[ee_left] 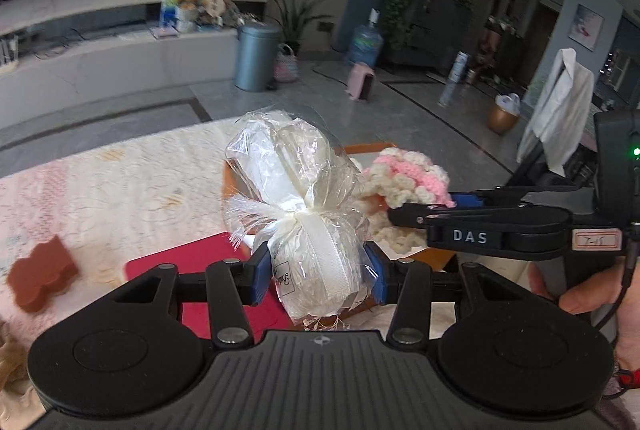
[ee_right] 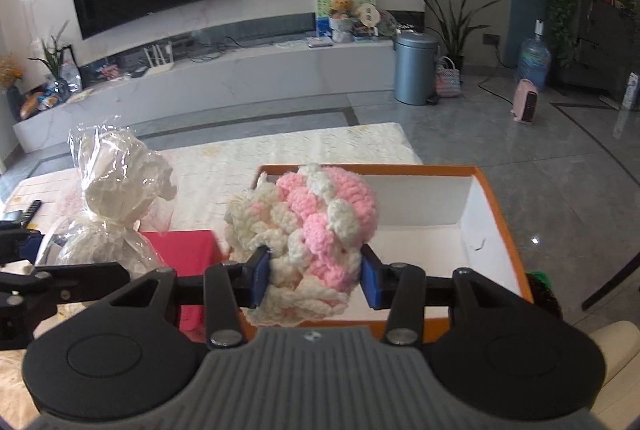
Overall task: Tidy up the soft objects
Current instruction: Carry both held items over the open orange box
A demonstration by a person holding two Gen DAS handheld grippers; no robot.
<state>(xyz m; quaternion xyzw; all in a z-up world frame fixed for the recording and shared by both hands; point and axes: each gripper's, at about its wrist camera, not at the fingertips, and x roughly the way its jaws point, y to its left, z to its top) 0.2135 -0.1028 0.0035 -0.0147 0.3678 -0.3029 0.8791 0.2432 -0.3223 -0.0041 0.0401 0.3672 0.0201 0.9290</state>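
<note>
left tongs [ee_left: 318, 280] clamped on wrapped bundle [ee_left: 298, 202] | right tongs [ee_right: 316, 276] clamped on crochet ball [ee_right: 308, 234] | orange box [ee_right: 498, 214] was seen just beyond ball, right hand nearer

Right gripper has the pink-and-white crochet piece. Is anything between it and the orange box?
Nothing visible. The crochet piece, clamped in the right gripper, hangs at the near left part of the orange box; the box's white floor to its right shows bare. The wrapped bundle in the left gripper hangs off to the left.

Close wrist views, orange box [ee_right: 496, 198] shared
</note>
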